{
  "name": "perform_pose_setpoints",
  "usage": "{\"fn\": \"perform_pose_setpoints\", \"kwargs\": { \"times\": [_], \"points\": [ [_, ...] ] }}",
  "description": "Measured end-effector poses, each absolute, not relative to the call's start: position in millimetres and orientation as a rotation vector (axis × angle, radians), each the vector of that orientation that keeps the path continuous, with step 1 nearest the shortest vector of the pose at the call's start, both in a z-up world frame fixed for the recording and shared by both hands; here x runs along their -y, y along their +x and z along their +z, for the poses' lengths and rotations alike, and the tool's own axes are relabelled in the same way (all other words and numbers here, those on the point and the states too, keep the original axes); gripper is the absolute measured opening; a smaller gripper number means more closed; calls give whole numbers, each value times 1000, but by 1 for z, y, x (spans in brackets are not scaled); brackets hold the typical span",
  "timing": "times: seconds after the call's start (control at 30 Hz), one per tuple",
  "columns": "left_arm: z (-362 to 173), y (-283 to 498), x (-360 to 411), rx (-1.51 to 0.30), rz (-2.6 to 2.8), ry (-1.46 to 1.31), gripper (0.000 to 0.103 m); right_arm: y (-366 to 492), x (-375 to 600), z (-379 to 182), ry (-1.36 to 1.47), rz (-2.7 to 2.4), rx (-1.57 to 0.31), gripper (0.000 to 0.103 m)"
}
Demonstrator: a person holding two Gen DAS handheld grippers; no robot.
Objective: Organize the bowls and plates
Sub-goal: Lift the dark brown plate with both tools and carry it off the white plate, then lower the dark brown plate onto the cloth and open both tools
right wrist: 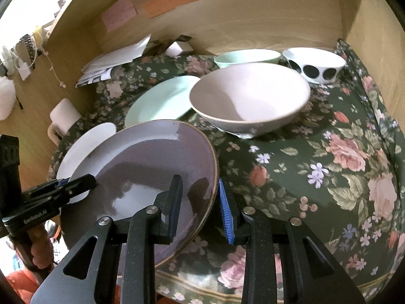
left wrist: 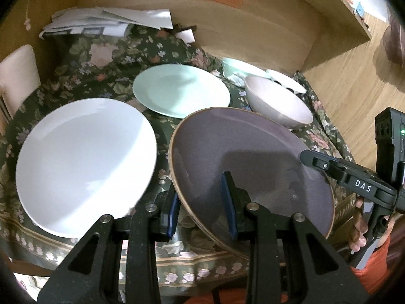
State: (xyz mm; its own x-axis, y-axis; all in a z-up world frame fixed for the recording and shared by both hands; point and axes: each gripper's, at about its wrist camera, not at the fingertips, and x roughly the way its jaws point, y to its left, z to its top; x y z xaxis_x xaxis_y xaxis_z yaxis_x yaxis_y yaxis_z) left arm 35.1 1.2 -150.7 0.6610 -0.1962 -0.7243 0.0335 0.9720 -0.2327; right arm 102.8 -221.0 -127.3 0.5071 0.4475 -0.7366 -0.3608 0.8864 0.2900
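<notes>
A purple plate (left wrist: pixel 250 157) with a brown rim is tilted above the floral tablecloth. My left gripper (left wrist: pixel 201 202) straddles its left rim, and my right gripper (right wrist: pixel 200 205) straddles its right rim (right wrist: pixel 215 167). Both sets of jaws stand apart around the rim. A white plate (left wrist: pixel 86 162) lies at the left and a mint plate (left wrist: pixel 181 90) behind it. A pink bowl (right wrist: pixel 249 101), a mint bowl (right wrist: pixel 246 57) and a white bowl with black dots (right wrist: pixel 315 64) stand at the back right.
The floral tablecloth (right wrist: pixel 316 177) covers the table. Folded papers (left wrist: pixel 108 21) lie at the back left against a wooden wall (right wrist: pixel 253 17). A chair back (left wrist: pixel 17 76) stands at the left edge.
</notes>
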Motion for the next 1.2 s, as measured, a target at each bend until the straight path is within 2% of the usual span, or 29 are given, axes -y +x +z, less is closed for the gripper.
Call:
{"fn": "perform_pose_setpoints", "kwargs": {
  "times": [0.5,0.97,1.1,1.2],
  "points": [
    [-176,58,10,-897,-146,-210,32,113,233,-146,103,440,-951,26],
    [-179,64,11,-899,-152,-185,35,116,229,-146,51,427,-940,29],
    [-175,59,11,-867,-114,-134,35,111,230,-140,51,419,-926,36],
    [-166,54,6,-839,-104,-128,42,107,229,-132,55,418,-903,43]
  ]
}}
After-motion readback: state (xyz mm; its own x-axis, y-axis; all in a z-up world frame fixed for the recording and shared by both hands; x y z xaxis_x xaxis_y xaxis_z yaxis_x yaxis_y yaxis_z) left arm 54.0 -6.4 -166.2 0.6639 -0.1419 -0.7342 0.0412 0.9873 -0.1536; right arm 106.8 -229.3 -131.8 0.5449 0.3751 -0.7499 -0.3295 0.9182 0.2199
